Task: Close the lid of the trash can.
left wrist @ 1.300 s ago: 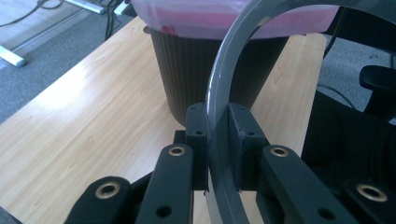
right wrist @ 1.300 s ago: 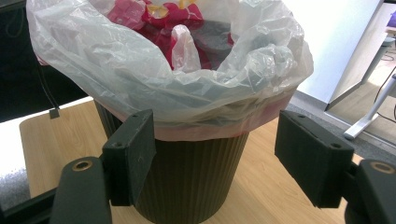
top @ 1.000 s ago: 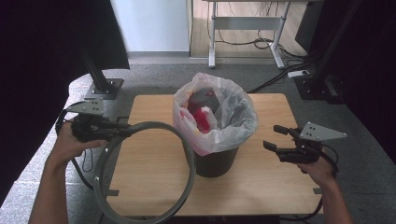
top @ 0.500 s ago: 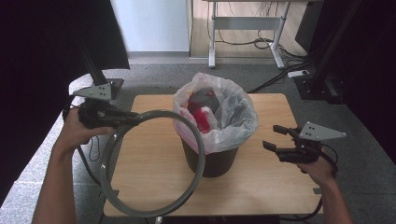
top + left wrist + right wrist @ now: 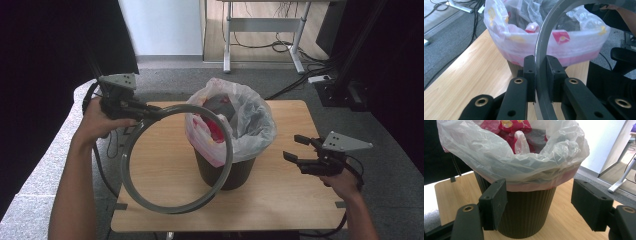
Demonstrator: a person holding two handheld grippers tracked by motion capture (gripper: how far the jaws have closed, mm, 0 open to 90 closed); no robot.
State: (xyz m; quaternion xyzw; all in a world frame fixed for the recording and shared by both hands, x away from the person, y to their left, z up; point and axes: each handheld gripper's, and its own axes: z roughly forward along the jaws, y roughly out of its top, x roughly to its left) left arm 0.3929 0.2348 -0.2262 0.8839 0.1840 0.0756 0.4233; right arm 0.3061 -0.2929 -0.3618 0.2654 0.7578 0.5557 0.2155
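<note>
The high view looks forward and down from above the person's side, taking in the whole bench (image 5: 280, 200) from some distance, with the lined bin (image 5: 230, 170) near centre. The left gripper view sits very close behind its own fingers (image 5: 530, 75), facing the bin (image 5: 544, 42) at 12 o'clock. The right gripper view looks level at the bin (image 5: 524, 215) from close by. All three share the bin and the benchtop.
</note>
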